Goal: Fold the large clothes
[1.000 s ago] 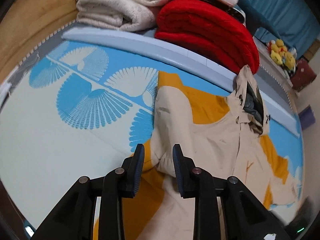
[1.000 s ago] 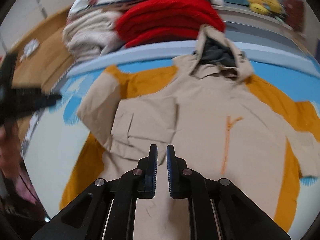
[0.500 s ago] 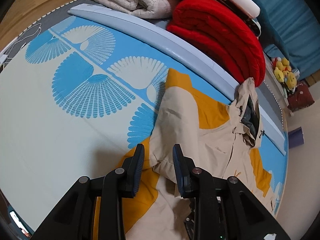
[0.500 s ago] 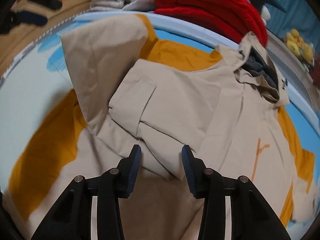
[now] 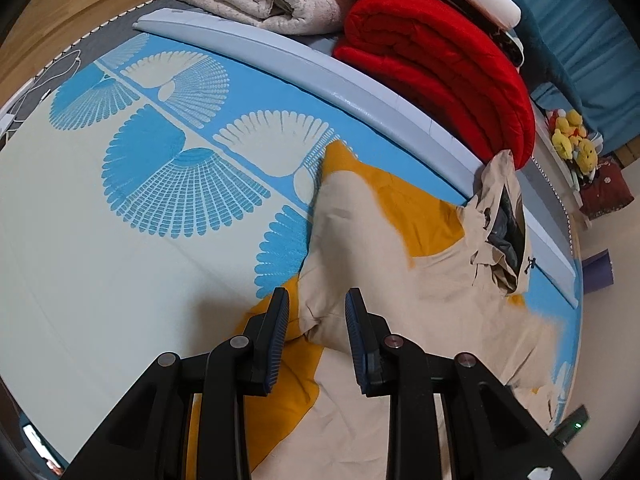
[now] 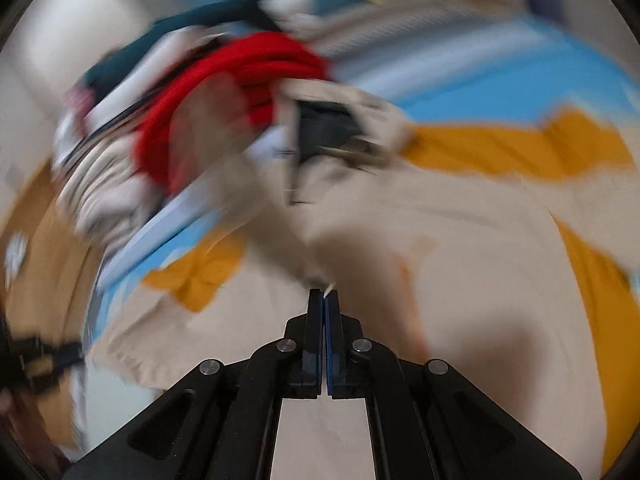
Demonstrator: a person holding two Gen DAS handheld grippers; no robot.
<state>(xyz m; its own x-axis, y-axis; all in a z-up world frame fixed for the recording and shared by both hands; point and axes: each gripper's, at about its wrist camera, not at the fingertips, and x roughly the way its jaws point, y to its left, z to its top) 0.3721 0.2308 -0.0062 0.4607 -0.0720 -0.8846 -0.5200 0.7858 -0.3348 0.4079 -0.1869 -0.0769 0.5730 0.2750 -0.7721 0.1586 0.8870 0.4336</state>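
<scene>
On the blue-and-cream patterned mat (image 5: 120,280), the beige-and-orange hooded jacket (image 5: 400,288) is spread, one sleeve folded inward. Left gripper (image 5: 316,312) stands part-open astride the fold; right gripper (image 6: 323,300) is clamped, seemingly on fabric. Most folding remains.

My black jaws hang over a beige-and-orange jacket (image 5: 420,280) on a blue, fan-patterned mat (image 5: 120,220), red blanket (image 5: 440,68) behind.

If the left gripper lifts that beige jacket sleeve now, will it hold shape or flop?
Probably flops: the sleeve already lies creased and folded over the jacket. It looks thin and light, so it should drape from the left gripper. On the smooth mat, the rest may slide along.
</scene>
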